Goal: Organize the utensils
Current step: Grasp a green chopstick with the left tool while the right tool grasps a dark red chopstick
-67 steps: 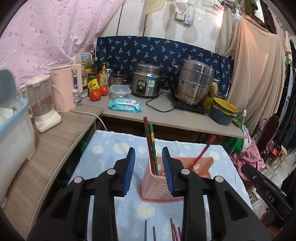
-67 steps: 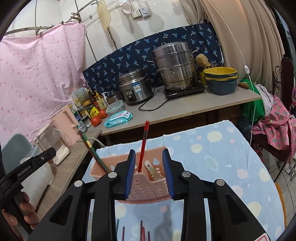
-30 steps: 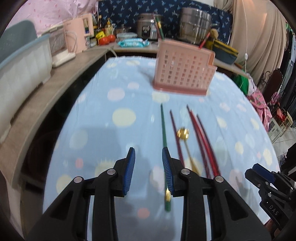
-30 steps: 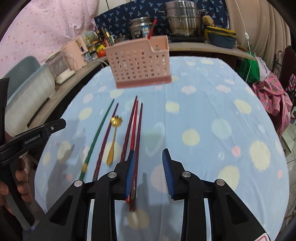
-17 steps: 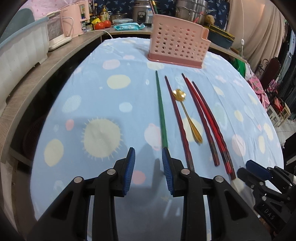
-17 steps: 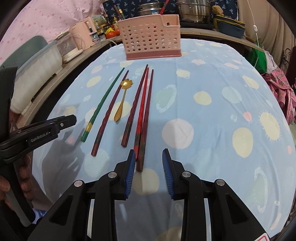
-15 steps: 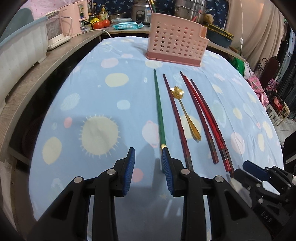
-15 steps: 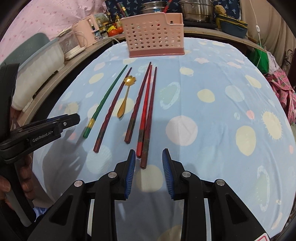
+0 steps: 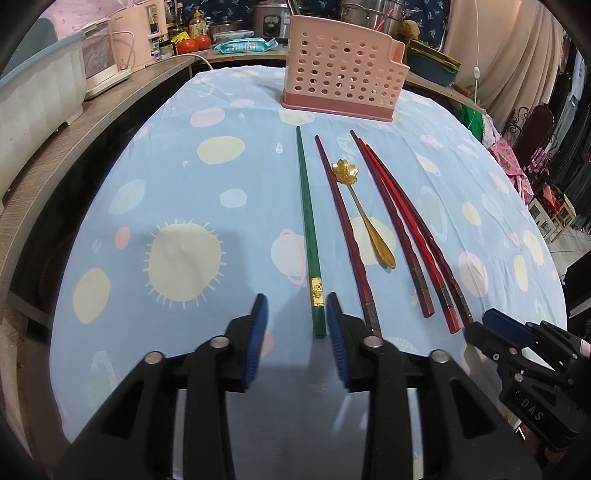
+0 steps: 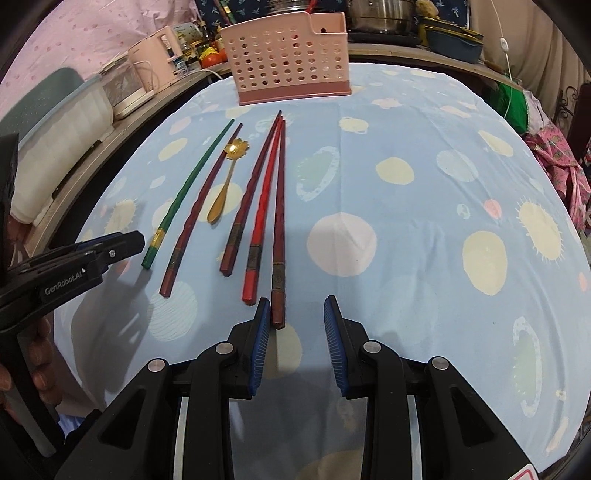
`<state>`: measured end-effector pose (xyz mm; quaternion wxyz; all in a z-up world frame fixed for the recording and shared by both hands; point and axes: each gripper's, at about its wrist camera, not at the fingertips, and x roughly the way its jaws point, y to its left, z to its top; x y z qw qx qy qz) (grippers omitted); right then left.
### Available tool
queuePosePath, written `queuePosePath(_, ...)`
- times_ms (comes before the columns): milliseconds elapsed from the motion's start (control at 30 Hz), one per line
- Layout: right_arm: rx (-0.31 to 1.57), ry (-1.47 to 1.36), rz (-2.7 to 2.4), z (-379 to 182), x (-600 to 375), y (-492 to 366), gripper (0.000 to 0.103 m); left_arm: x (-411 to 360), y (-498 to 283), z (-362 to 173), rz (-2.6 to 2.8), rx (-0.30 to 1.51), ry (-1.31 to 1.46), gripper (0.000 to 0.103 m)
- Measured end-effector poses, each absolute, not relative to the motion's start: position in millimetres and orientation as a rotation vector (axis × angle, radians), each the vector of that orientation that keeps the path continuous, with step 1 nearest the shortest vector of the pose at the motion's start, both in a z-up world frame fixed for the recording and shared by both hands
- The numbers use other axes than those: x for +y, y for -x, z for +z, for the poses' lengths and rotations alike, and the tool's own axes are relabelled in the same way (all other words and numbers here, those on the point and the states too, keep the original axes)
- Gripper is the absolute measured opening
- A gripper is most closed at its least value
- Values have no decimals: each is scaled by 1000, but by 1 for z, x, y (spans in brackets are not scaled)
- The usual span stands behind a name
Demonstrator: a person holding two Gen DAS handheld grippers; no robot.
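Both grippers (jaws agape) have dropped nearer the chopsticks [image 9: 310, 225].

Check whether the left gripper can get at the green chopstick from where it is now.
Probably yes: the left gripper is open, the green chopstick's near end already lies between its fingers, just inside the right one, with nothing covering it.

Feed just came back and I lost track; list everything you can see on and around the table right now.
green chopstick: 1, green with gold band, leftmost on cloth
dark red chopsticks: 3, loose on cloth
bright red chopstick: 1, among the right group of three
spoon: 1, gold, flower bowl, mid-row
utensil basket: 1, pink, table's far end, sticks inside
tablecloth: 1, light blue, spotted
kettle: 1, pink, left counter
left gripper: open, by green chopstick's end
right gripper: open, by rightmost chopstick's end
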<state>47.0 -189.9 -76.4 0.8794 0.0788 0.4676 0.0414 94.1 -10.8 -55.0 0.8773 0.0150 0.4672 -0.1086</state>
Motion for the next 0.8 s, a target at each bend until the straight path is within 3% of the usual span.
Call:
queuePosePath(667,962,-147,99,-78,-184,-67,21,-19,-105,-71,-214,982,-75,36)
queuePosePath(800,961,-145,99,-78,-185,-67,18,-21,-106,-71,-219,976,-84,26)
